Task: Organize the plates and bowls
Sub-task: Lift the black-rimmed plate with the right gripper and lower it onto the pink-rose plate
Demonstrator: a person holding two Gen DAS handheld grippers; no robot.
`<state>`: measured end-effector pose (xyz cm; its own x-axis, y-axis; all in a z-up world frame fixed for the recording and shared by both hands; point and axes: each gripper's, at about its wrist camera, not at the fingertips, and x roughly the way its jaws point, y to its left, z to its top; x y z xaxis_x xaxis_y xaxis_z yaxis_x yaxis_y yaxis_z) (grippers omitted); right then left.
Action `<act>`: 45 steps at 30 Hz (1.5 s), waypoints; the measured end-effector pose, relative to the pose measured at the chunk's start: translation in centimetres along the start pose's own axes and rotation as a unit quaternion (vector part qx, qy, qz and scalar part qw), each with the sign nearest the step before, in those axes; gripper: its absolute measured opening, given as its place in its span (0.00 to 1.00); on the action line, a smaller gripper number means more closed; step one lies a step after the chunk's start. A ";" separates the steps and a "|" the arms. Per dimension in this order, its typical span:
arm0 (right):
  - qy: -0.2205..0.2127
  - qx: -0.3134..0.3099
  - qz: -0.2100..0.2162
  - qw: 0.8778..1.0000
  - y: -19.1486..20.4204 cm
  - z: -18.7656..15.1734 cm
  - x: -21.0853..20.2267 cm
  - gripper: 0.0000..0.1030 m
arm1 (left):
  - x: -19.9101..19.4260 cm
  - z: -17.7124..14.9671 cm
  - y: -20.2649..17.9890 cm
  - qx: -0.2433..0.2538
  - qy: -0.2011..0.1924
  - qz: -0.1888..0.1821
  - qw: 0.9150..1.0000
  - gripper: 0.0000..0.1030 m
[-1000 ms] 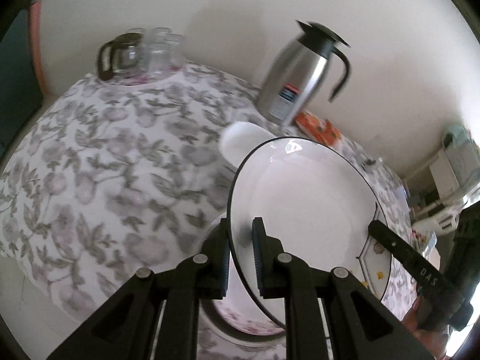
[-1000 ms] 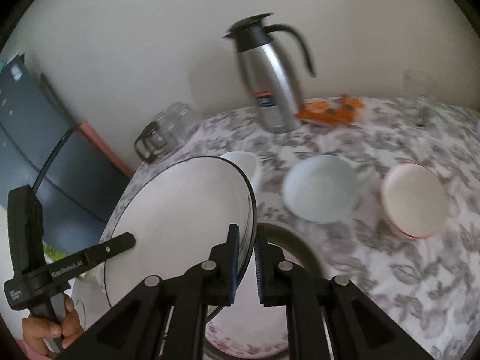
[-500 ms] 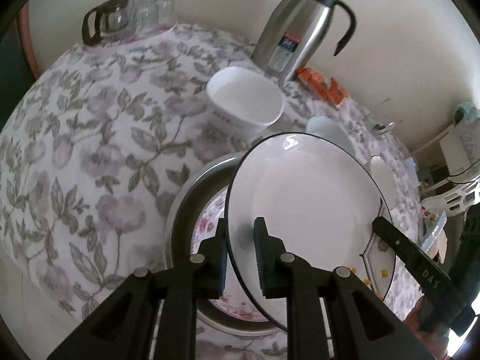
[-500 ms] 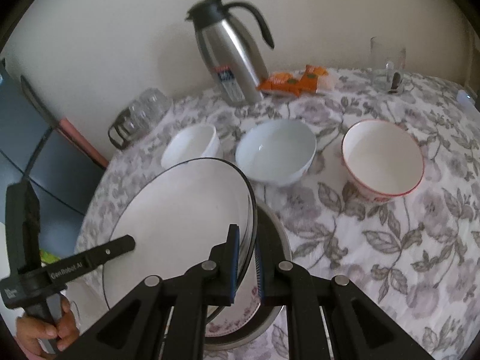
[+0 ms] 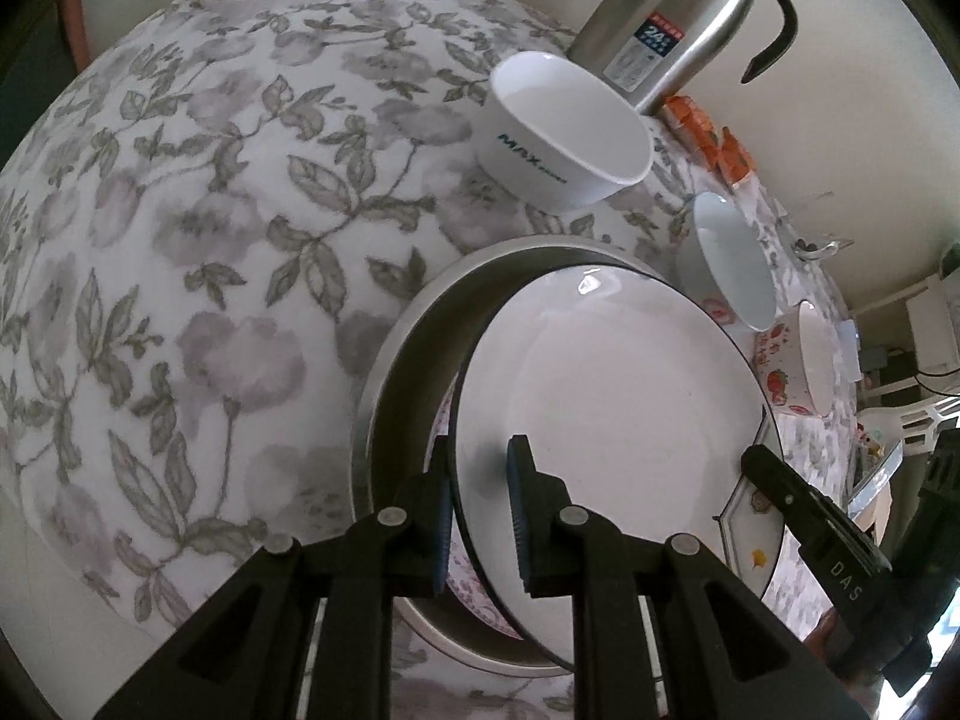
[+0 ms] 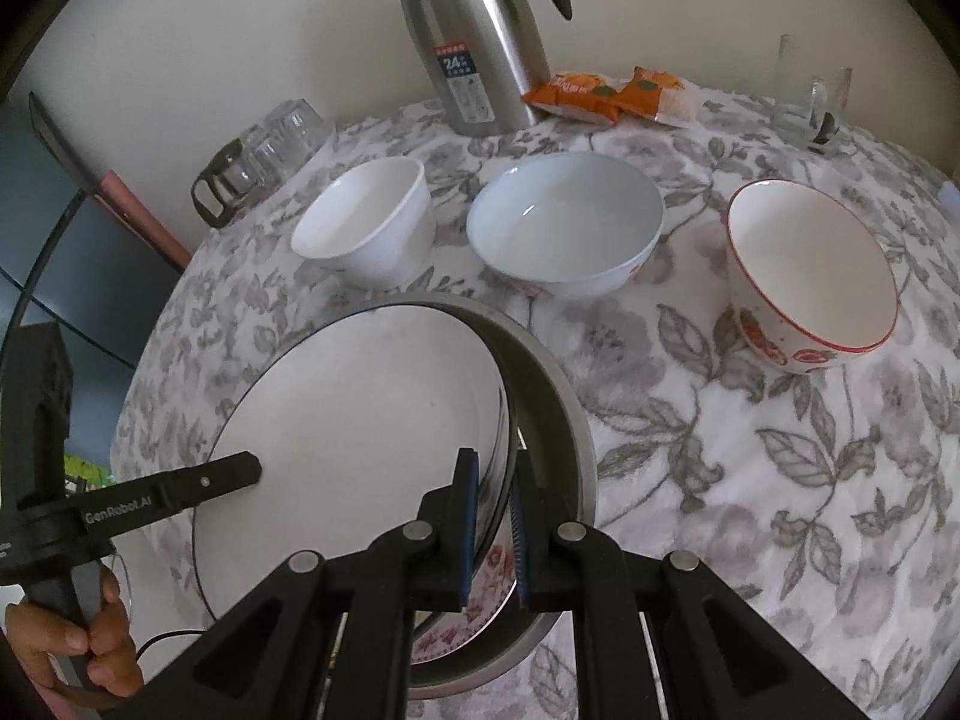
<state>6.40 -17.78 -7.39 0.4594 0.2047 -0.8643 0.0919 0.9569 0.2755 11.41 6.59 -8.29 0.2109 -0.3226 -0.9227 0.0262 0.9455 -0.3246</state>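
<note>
Left gripper (image 5: 479, 501): its jaws pinch the near rim of the round white plate with a thin black edge (image 5: 606, 414), one blue-padded finger on each face.
Right gripper (image 6: 492, 519): its jaws are clamped on the opposite rim of the same plate (image 6: 360, 420); in the left wrist view it shows as a black bar at the plate's far edge (image 5: 810, 516).
Plate: held tilted, steeply on edge, between the two grippers, directly over the round grey metal pan (image 5: 408, 396).
Pan: stands on the worktop covered with a white cloth printed with grey flowers and leaves (image 6: 750, 450); a flower-patterned plate with pink roses (image 6: 480, 594) lies inside it, beneath the held plate.
White square-sided bowl with "MAX" lettering (image 5: 564, 132): upright on the worktop beyond the pan, at the left of the bowl row (image 6: 369, 219).
Pale blue round bowl (image 6: 567, 222): just right of the white bowl, apart from it.
White bowl with red rim and strawberry pattern (image 6: 810, 273): right end of the row, upright.
Stainless steel thermos jug with black handle and lid (image 6: 480, 36): behind the bowls, near the wall.
Orange snack packets (image 6: 606, 93): beside the jug.
Clear glasses in a dark wire holder (image 6: 258, 150): at the worktop's far left edge.
Person's hand (image 6: 78, 642): wrapped around the left gripper's handle.
</note>
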 end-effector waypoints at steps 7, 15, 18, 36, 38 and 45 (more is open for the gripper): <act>0.005 -0.008 0.001 1.000 0.2 -0.1 0.5 0.11 | 0.5 -0.2 0.7 -0.011 0.009 -0.002 1.000 0.17; 0.014 -0.008 0.003 1.000 0.1 -0.5 0.9 0.11 | 0.8 -0.1 0.3 -0.006 0.012 0.007 1.000 0.17; 0.018 -0.005 0.005 1.000 0.0 -0.7 1.0 0.11 | 0.9 -0.1 0.1 0.000 0.014 0.014 1.000 0.18; 0.037 0.019 0.028 0.999 -1.1 -1.4 2.0 0.11 | 1.2 -0.2 -0.8 0.021 0.015 0.036 0.999 0.24; 0.040 0.021 0.032 0.998 -1.2 -1.4 2.1 0.11 | 1.2 -0.2 -0.6 0.016 0.015 0.035 0.999 0.24; 0.052 0.013 0.031 0.998 -0.7 -1.6 2.5 0.11 | 2.5 -0.6 0.7 -0.012 0.045 0.034 0.998 0.24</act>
<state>6.08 -17.65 -10.46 0.3715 0.2846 -0.8837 0.0896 0.9364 0.3393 11.36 6.42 -10.95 0.1228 -0.2620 -0.9572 -0.0079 0.9642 -0.2650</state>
